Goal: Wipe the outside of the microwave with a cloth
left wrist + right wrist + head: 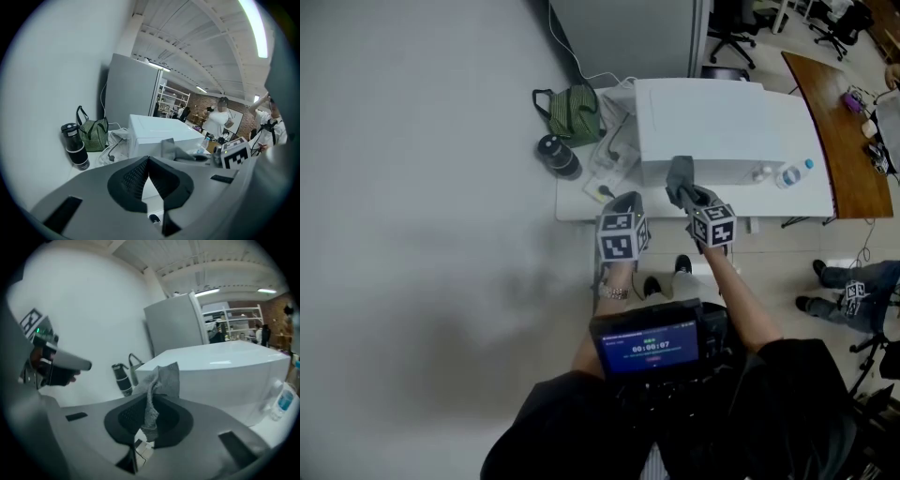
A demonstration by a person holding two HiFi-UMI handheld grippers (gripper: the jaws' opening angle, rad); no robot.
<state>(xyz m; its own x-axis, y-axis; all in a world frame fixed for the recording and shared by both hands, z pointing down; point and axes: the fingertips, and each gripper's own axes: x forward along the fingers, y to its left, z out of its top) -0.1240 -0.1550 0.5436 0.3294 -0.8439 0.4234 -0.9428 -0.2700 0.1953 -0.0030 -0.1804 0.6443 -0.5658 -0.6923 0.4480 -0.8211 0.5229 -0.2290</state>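
The white microwave (pixel 703 122) stands on a white table (pixel 581 208) against the wall. A grey cloth (pixel 680 176) is pinched in my right gripper (pixel 691 196), held in the air just in front of the microwave's front face. In the right gripper view the cloth (pixel 161 379) sticks up from between the jaws of that gripper (pixel 150 405), with the microwave (pixel 220 369) close behind. My left gripper (pixel 625 201) hovers over the table's front edge left of the cloth; its jaws (pixel 149 161) meet with nothing between them.
A green bag (pixel 572 112), a black flask (pixel 560 157) and loose cables (pixel 614 150) lie left of the microwave. A water bottle (pixel 794 174) lies to its right. A wooden table (pixel 844 141) and a seated person's legs (pixel 848 286) are at the right.
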